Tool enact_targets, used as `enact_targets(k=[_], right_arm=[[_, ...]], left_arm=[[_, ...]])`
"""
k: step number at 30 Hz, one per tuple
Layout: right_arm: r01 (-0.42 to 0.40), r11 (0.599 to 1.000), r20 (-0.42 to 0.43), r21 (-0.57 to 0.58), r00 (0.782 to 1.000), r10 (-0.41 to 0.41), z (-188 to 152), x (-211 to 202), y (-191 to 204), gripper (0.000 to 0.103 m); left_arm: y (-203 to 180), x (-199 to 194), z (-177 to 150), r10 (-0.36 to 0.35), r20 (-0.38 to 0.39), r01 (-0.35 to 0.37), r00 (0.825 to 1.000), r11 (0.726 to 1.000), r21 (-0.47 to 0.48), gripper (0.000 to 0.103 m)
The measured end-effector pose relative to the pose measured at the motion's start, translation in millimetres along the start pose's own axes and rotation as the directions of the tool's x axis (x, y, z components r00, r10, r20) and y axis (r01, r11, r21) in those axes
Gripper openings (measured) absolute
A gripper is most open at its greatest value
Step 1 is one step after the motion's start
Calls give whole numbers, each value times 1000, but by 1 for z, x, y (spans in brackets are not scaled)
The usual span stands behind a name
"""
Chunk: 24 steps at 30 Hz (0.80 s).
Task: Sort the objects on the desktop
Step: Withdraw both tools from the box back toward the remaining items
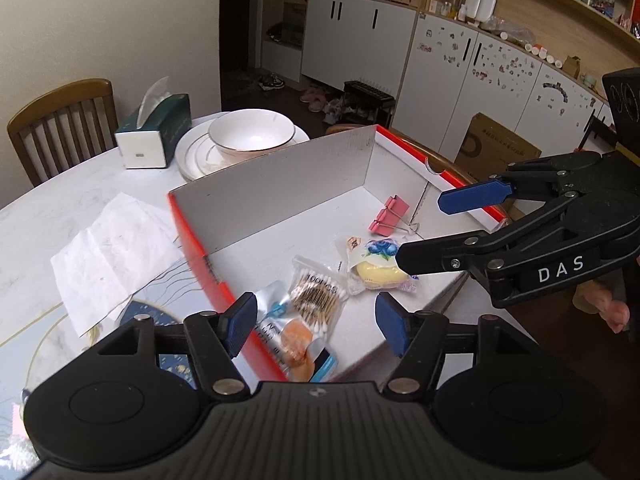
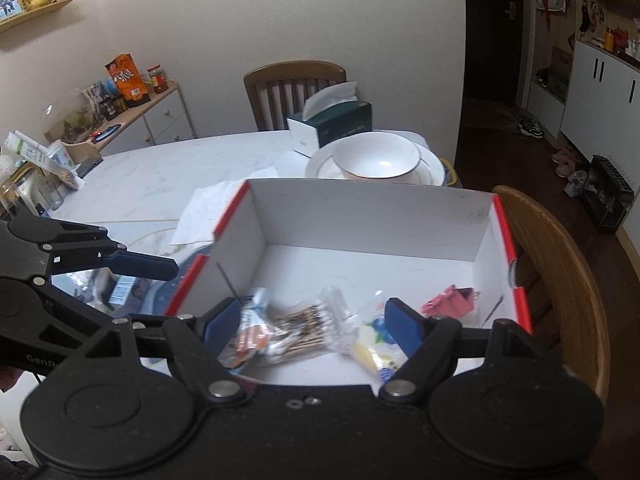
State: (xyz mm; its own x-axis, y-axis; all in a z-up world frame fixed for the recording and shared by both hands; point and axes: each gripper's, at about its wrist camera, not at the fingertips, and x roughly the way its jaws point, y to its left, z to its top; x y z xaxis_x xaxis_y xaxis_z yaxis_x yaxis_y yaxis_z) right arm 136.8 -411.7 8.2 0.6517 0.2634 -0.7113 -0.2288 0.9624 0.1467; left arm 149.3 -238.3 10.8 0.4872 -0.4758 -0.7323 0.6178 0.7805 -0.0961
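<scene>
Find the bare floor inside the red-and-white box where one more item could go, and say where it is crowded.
Free: the far floor of the box, between its back wall and the pink binder clip. Crowded: the near edge, where the orange packet, cotton swab bag and blueberry snack lie side by side.

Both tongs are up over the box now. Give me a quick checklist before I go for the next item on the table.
1. Left tongs empty: ok, pads apart with nothing between them.
2. Right tongs empty: ok, open above the box.
3. Items inside the red-edged box: ok, cotton swab pack, blueberry snack packet, pink binder clip and orange sachet lie on its floor.
4. Room left in the box: ok, the far half of the floor is bare.
5. Next item on the table: cannot tell; something lies under the left tongs in the right wrist view, but blurred.
6. Bowl clear of the tongs: ok.
</scene>
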Motion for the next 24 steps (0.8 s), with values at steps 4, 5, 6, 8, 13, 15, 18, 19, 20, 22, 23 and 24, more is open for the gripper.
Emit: enact_targets(k=[4,5,6,8,13,15,18,19,20,22,23,24], right_arm=[[-8,1000,7,0,1000,8,-4,-1,19,82],[-8,1000,9,-2,1000,8,-4,-1,25,83],[-11,1000,10,-1,1000,11,-5,-1,30,84],[-16,1000,13,3,1000,16,-7,-1,40,85],[-28,1000,21,10,999,28,-9,1,69,87],[-32,999,22,11,999,31,-10,3,82,87],[-40,999,20,14,999,40,-13,7,101,88],[-41,999,20,14,999,41,-13,8,108,89],[-42,999,19,13,999,42,-14,10,114,89],[-43,999,15,20,999,42,-16,15,125,89],[-44,999,12,25,999,44,-16,17,130,89],[-47,998,9,30,999,46,-17,20,136,89]], left_arm=[[12,-16,-13,-5,12,6,1000,1000,-15,84],[15,-20,-16,-3,16,4,1000,1000,-18,85],[19,-23,-20,-1,19,1,1000,1000,-20,85],[27,-31,-26,5,20,-4,1000,1000,-25,85],[52,-52,-44,25,30,-24,999,999,-43,88],[63,-61,-51,37,34,-35,999,998,-51,91],[81,-74,-63,59,48,-56,997,997,-54,103],[86,-78,-67,73,53,-71,996,996,-50,103],[92,-82,-72,80,51,-77,996,996,-47,103],[105,-89,-82,72,45,-70,996,996,-53,103],[111,-92,-87,74,43,-72,996,996,-56,103],[117,-95,-91,80,40,-78,996,995,-56,103]])
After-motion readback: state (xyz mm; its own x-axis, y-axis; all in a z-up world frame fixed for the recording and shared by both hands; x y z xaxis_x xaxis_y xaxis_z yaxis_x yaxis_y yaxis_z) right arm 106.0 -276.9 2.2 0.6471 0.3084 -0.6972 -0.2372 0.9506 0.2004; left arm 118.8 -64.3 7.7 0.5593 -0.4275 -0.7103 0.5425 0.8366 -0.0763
